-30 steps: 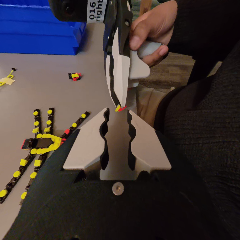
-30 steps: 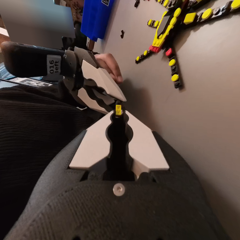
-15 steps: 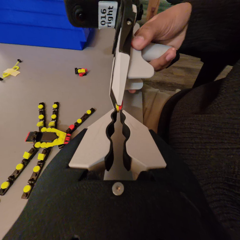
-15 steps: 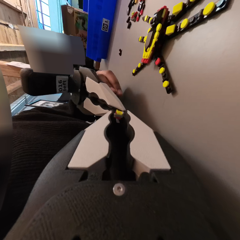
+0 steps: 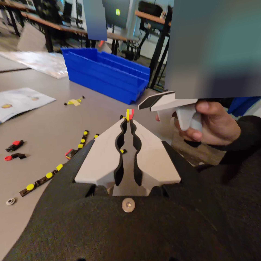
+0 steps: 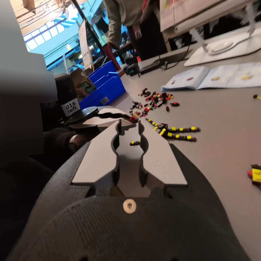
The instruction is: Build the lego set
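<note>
My left gripper [image 5: 127,120] is shut on a small yellow and red lego piece [image 5: 129,113], held at its tips above the grey table [image 5: 42,124]. It also shows in the right wrist view [image 6: 131,118], with the red piece [image 6: 133,118] at its tip. My right gripper [image 6: 129,122] is open and empty, its tips just beside the left gripper's. In the left wrist view it [image 5: 145,103] is held by a hand, right of the piece and apart from it. The black and yellow legged model [image 6: 163,127] lies on the table; my left gripper partly hides its legs [image 5: 42,180].
A blue bin [image 5: 107,76] stands at the back. An open instruction booklet [image 6: 211,79] lies far right, with a pile of loose pieces [image 6: 154,100] before it. A small yellow, black and red sub-assembly [image 6: 255,175] lies near right. Red and black bits [image 5: 14,145] lie left.
The yellow and red piece passed from my right gripper to my left, which closed on it. My right gripper opened and drew back to the right. Both grippers turned level.
</note>
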`<state>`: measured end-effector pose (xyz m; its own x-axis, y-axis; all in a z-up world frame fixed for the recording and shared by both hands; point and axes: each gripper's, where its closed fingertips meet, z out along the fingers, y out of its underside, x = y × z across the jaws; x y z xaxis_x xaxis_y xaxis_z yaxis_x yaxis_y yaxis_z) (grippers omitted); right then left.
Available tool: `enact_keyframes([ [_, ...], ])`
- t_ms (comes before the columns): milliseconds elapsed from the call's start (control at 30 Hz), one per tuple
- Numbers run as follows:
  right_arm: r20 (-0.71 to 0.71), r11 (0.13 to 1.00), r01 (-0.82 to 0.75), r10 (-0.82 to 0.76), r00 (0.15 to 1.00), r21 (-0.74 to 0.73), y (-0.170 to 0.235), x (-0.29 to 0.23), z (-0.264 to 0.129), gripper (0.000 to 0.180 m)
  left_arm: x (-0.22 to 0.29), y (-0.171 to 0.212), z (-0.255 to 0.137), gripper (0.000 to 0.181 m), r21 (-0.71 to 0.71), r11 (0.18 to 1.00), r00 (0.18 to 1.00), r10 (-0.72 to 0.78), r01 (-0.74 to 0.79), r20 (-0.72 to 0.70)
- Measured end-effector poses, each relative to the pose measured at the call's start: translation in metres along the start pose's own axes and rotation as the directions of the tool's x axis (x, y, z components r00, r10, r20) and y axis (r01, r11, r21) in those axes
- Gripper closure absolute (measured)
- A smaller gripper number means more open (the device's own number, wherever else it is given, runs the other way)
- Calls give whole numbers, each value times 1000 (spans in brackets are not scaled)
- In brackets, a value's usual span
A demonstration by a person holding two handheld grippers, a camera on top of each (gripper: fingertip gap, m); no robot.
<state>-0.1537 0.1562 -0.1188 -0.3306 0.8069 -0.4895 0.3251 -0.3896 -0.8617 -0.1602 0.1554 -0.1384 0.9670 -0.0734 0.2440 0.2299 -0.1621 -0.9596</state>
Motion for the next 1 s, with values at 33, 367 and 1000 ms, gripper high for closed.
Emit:
enact_keyframes([
  [33, -15, 999, 19, -18, 1000, 26, -3, -3, 1, 158, 0, -3, -1, 179, 20, 1000, 1000, 15, -15, 10],
  [367, -89, 998, 25, -20, 996, 64, 1, 0, 11, 171, 5, -6, 2, 179, 53, 998, 999, 11, -13, 33],
  [1000, -221, 999, 40, -38, 974, 8, 0, 44, -8, 180, -16, 13, 6, 181, -83, 995, 986, 75, -64, 146],
])
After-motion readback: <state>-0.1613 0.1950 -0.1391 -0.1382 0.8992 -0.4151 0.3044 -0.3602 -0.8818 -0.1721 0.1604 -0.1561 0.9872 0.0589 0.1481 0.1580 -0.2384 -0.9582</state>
